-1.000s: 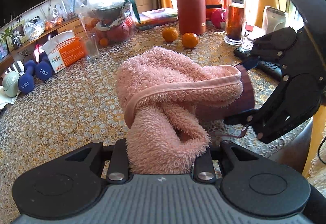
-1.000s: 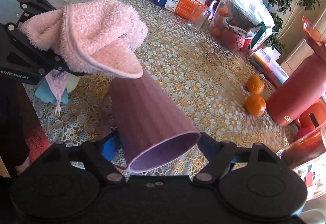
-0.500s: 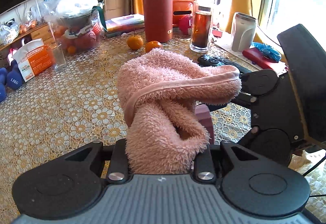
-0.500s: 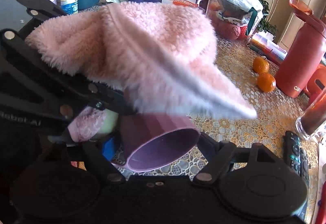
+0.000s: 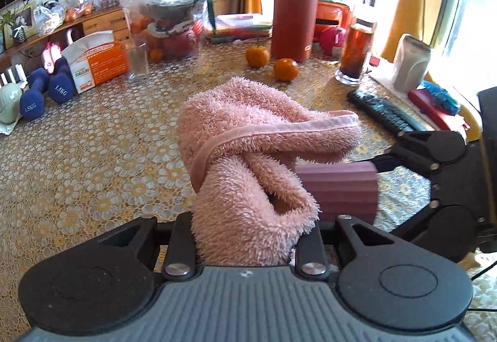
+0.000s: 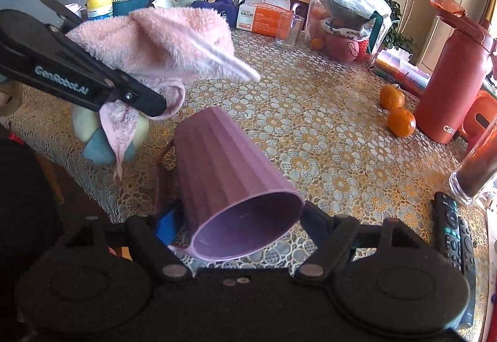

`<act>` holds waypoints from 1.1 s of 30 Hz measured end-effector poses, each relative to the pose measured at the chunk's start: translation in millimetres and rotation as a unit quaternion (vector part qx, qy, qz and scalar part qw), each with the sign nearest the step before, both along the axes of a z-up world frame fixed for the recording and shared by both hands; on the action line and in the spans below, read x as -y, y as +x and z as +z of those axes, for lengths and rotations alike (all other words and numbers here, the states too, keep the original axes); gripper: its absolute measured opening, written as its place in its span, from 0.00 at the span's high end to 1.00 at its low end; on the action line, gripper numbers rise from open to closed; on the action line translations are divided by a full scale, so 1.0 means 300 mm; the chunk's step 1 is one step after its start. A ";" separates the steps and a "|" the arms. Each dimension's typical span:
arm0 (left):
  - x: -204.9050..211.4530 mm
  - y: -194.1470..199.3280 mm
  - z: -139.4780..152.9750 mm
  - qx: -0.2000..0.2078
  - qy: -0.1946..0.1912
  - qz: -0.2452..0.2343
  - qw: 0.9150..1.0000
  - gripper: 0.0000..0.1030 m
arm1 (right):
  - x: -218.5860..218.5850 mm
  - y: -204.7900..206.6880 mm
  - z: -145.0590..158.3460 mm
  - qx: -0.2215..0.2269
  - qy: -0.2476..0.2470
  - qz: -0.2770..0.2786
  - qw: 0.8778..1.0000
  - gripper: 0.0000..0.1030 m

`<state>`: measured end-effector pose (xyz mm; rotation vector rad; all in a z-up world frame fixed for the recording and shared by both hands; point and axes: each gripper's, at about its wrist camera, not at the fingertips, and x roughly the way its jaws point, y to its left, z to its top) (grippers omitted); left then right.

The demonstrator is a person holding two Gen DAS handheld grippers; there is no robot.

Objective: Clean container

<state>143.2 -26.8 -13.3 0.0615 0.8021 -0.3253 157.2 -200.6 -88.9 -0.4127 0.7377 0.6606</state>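
A fluffy pink cloth (image 5: 248,155) is bunched between my left gripper's (image 5: 245,220) fingers, which are shut on it and mostly hidden by it. A ribbed purple cup (image 6: 230,183) lies tilted in my right gripper (image 6: 245,217), which is shut on it near the rim, with the mouth facing the camera. In the right wrist view the left gripper (image 6: 133,96) holds the cloth (image 6: 155,40) up and to the left of the cup's base, a small gap between them. In the left wrist view the cup (image 5: 341,189) shows just right of the cloth, with the right gripper (image 5: 428,174) behind it.
On the lace-covered table (image 6: 310,112) stand a red bottle (image 6: 450,74), two oranges (image 6: 400,121), a glass of dark drink (image 6: 475,174), a remote control (image 6: 450,227), an empty glass (image 6: 290,31), a tissue box (image 5: 96,62) and dumbbells (image 5: 46,90). The table edge runs at the lower left.
The cloth lay over the cup's base before; it is now off it, up and to the left. Both views have swung around over the table.
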 end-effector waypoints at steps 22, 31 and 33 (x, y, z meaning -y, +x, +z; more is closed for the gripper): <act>0.044 0.084 -0.039 -0.019 -0.030 -0.024 0.999 0.75 | -0.002 0.007 -0.005 -0.007 0.023 0.003 1.000 0.22; -0.049 0.107 -0.067 -0.027 -0.014 0.029 0.999 0.75 | 0.000 0.014 -0.007 -0.010 0.028 -0.004 1.000 0.22; -0.078 0.111 -0.079 -0.039 -0.018 0.046 0.998 0.75 | -0.002 -0.005 -0.006 -0.008 0.025 -0.004 1.000 0.22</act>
